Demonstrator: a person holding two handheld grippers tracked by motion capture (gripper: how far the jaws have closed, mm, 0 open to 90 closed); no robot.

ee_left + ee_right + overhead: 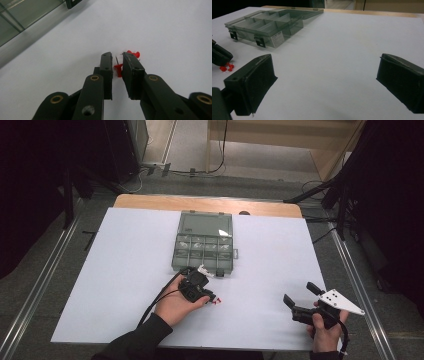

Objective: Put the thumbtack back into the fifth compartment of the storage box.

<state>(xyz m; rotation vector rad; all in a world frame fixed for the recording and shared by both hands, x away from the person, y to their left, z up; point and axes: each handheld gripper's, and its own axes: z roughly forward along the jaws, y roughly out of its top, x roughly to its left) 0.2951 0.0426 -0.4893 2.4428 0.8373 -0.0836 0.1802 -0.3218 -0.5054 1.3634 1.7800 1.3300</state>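
A red pushpin [118, 70] lies between the jaws of my left gripper [115, 55], which have narrowed onto it just above the white tabletop. A second red pushpin [134, 53] lies just past the right jaw tip. From above, the left gripper [214, 299] is in front of the clear compartment box [202, 245], with the red pushpins [218, 301] at its tips. My right gripper [299, 292] hovers near the table's front right, wide open and holding nothing. Its own view shows the box [262, 27] and the pushpins [225, 67] far to the left.
The compartment box stands with its lid [206, 224] folded back flat, and its latches face the person. White sheet [280, 250] covers the table, with a wooden edge [150, 202] at the back. Metal rails [40, 285] run along both sides.
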